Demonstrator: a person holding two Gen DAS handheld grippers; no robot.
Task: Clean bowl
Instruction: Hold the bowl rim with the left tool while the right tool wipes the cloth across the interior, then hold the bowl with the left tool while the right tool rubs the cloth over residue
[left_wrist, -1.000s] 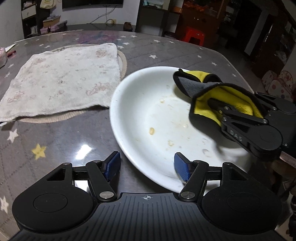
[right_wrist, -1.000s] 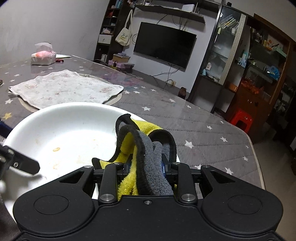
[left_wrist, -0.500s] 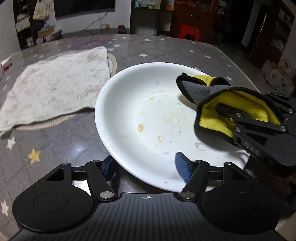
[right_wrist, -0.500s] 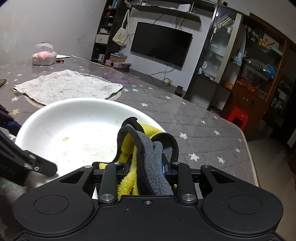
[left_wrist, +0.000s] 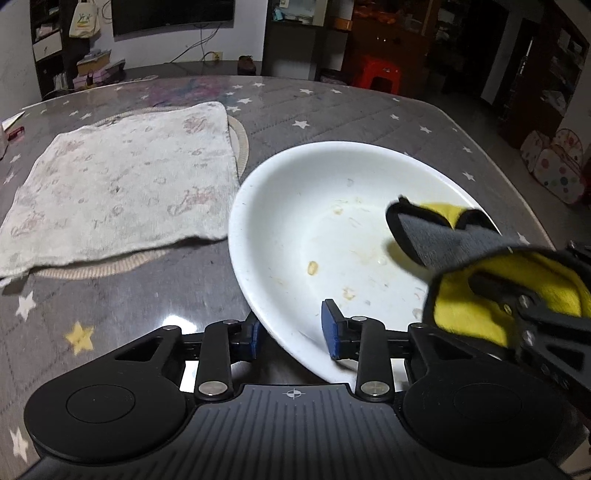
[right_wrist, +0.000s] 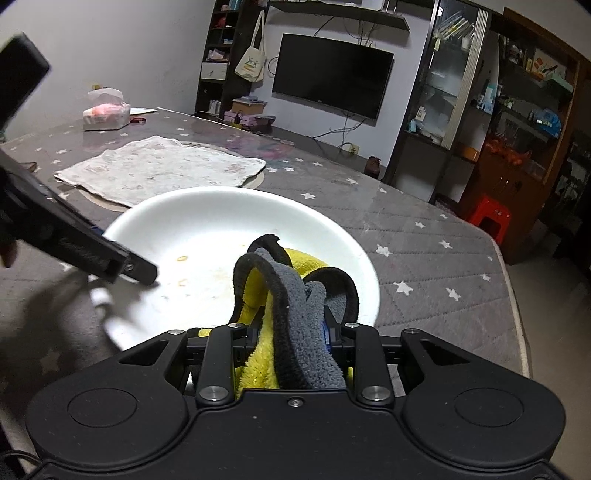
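Note:
A wide white bowl (left_wrist: 332, 177) with food crumbs and smears sits on the grey star-patterned table; it also shows in the right wrist view (right_wrist: 207, 218). My left gripper (left_wrist: 291, 334) is open, its two blue-padded fingers straddling the bowl's near rim, and the bowl looks tilted. My right gripper (right_wrist: 290, 332) is shut on a yellow and grey cloth (right_wrist: 280, 288), held over the bowl's right side. The cloth (left_wrist: 443, 236) and the right gripper's black body show at the right of the left wrist view.
A pale printed towel (left_wrist: 118, 181) lies over a round mat (left_wrist: 242, 144) left of the bowl. A tissue pack (right_wrist: 105, 112) stands at the table's far end. The table's right edge (right_wrist: 513, 295) is near the bowl. A red stool (right_wrist: 489, 218) stands beyond.
The left gripper has closed in around the bowl's near rim and the bowl has shifted right and tipped. The right gripper with the cloth has moved toward the bowl's right side.

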